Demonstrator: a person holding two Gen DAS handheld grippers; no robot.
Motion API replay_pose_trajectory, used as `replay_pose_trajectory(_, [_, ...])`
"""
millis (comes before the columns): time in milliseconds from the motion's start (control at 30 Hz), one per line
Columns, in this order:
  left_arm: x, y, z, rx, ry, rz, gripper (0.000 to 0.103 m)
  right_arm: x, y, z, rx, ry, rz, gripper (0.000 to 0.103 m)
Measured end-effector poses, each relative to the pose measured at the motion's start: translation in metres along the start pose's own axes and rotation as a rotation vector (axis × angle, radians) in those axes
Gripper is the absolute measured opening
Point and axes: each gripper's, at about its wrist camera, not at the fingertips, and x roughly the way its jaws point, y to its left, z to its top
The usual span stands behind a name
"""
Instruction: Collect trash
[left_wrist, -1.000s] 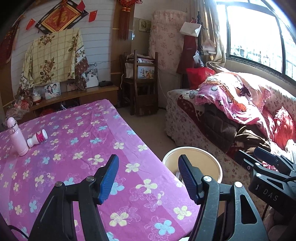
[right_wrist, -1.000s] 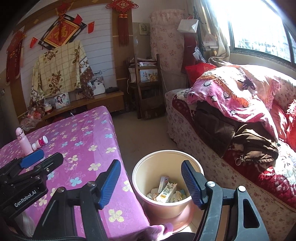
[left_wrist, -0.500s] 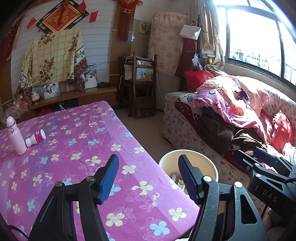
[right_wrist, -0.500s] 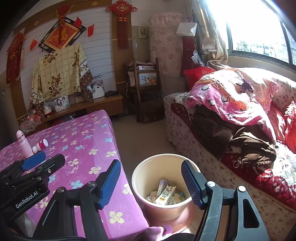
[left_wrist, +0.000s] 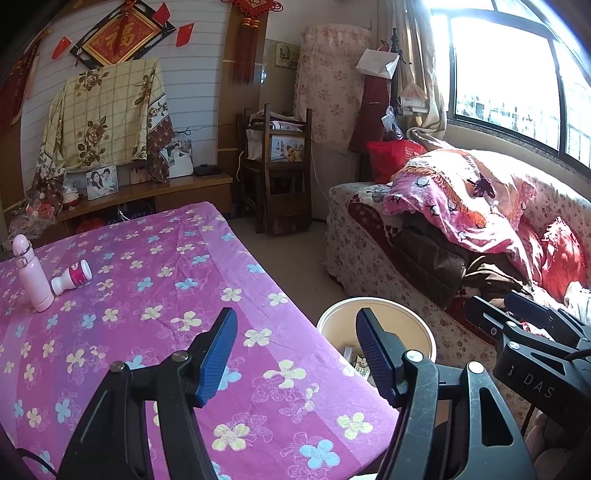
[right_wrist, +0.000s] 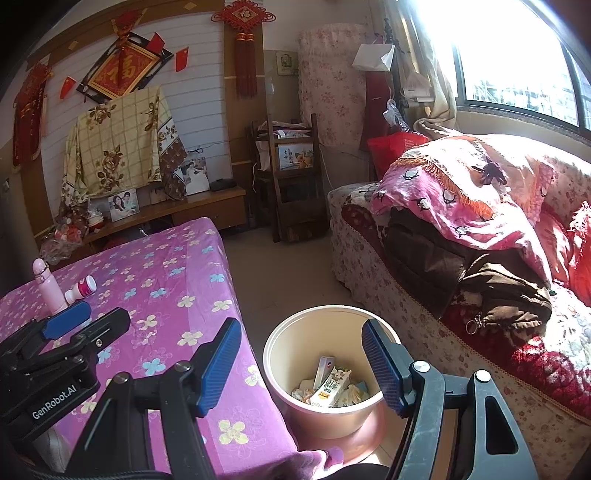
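Right, both your grippers hang level with each other at the near end of the table (left_wrist: 155, 280), and both are empty: the left gripper (left_wrist: 295, 354) has its 2 blue pads standing apart with only flowered cloth and the bin's rim showing between them, and the right gripper (right_wrist: 301, 363) is parted the same way, looking straight down into the trash bin (right_wrist: 280, 354) on the floor. That bin already holds cartons and wrappers, so the collecting looks well along. What's left on the cloth, by my reading, is 1 small white bottle (left_wrist: 72, 276) with a pink label, lying on its side at the far left of the table. A tall pink flask (left_wrist: 31, 275) stands upright just beside it and close to touching; that one looks like a keeper, not trash. Now here's what the next reach turns on: the bottle lies ahead and well off to the left of both grippers, well apart from them, and your left gripper is the nearer one, since in the right wrist view the left gripper (right_wrist: 74, 325) sits between that camera and the bottle (right_wrist: 81, 288). The bottle's long axis runs slantwise, cap end low and toward the flask, base up and to the right. So you'd want the left pads closing across the body, coming in from the right side to stay off the flask. The bin sits at the table's right edge, just beside the cloth.
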Motion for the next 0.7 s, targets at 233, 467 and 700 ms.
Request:
replay_pose_trajectory(233, [0.0003, -0.0005, -0.0020, 0.003, -0.001, 0.000, 0.068, 0.0016, -0.0010, 0.0002, -0.001, 0.005, 0.004, 0.072])
replay_pose_trajectory(467, [0.0011, -0.0014, -0.0023, 0.007, 0.007, -0.003, 0.068, 0.0041, -0.0022, 0.0007, -0.002, 0.012, 0.004, 0.072])
replay_pose_trajectory(700, [0.0016, -0.0040, -0.0028, 0.010, 0.013, -0.002, 0.068, 0.0053, -0.0031, 0.0008, -0.003, 0.014, 0.005, 0.072])
